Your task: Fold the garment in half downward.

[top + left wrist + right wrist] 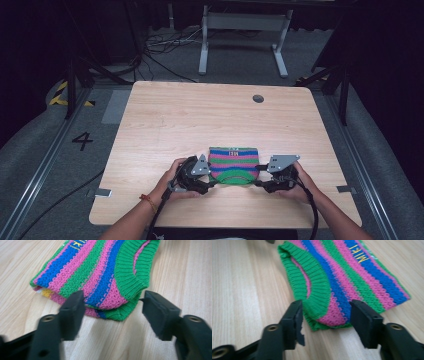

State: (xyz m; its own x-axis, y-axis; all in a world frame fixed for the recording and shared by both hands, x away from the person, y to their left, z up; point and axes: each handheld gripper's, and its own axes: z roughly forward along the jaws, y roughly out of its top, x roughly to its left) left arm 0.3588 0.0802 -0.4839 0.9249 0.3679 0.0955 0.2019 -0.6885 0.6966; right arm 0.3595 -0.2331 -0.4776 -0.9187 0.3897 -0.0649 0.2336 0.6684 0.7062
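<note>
Folded striped knit sweater [233, 165] flat on the wooden table [165, 120], toward the near edge, about midway between the left and right edges. Green ribbed collar [130, 275] facing the near edge. Left gripper [212, 184] at the sweater's near left corner, jaws spread, nothing pinched, the corner between them in the left gripper view. Right gripper [257, 183] at the near right corner, jaws likewise apart, straddling the corner. Yellow lettering [359, 253] on a blue stripe.
</note>
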